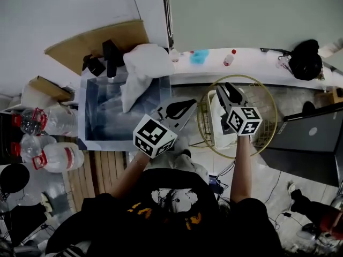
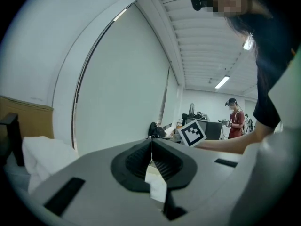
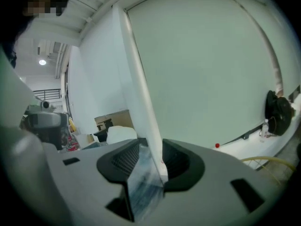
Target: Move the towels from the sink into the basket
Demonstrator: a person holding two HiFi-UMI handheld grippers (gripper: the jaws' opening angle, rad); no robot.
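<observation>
From above, the sink (image 1: 88, 111) stands to the left, with one white towel (image 1: 140, 68) heaped over its far right corner and hanging down inside. To the right sits the round wire basket (image 1: 257, 82), with a second white towel (image 1: 217, 125) already lying in it. The left gripper (image 1: 179, 110) is at the sink's near right corner, and the right gripper (image 1: 231, 91) is held over the basket, above the towel there. A black bag (image 1: 306, 59) rests on the far worktop (image 1: 257, 63). In the left gripper view, the left gripper (image 2: 151, 142) has its fingers together at the tips with nothing gripped, and the sink towel (image 2: 44, 157) is off to the left. In the right gripper view, the right gripper (image 3: 150, 154) has its fingers a narrow way apart and empty. The sink towel (image 3: 121, 134) lies far left and the basket rim (image 3: 265, 161) near right.
</observation>
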